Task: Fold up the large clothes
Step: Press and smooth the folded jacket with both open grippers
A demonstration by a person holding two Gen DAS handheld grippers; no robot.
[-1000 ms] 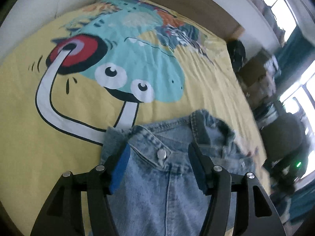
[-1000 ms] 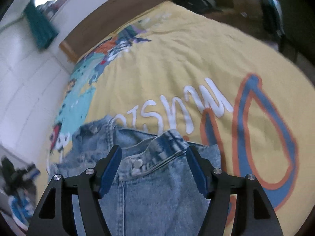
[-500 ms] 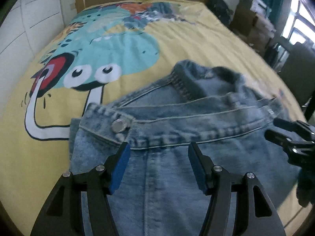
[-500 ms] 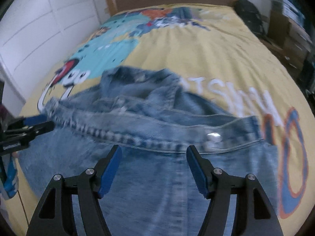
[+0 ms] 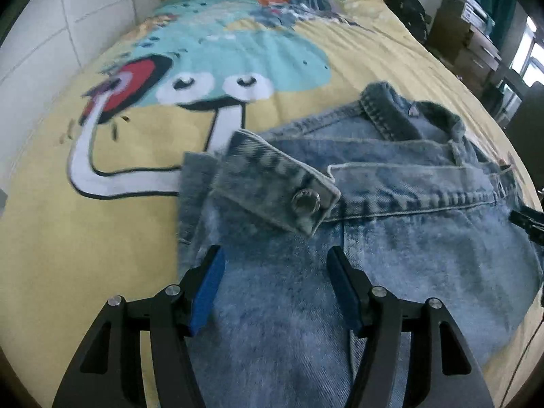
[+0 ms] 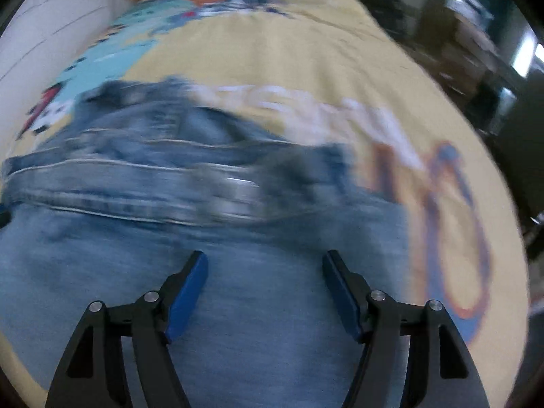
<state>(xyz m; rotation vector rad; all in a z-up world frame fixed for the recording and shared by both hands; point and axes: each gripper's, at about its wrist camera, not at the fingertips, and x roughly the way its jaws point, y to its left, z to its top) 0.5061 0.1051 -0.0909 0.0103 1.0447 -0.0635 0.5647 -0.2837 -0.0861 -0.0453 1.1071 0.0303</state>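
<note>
We see the faded blue denim jacket (image 5: 391, 204) spread on the near part of the yellow cartoon-printed bedspread (image 5: 306, 54). Our left gripper (image 5: 275, 272) and right gripper (image 6: 265, 272) hang above it, jaws parted, holding nothing.

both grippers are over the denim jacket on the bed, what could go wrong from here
1. The cuff with the metal button lies loose across the denim jacket; a fold over it would likely trap a lump.
2. The left gripper and right gripper are open over flat cloth, not an edge, so closing might pinch only one layer, or also the yellow bedspread.
3. The collar is bunched and may crease.
</note>
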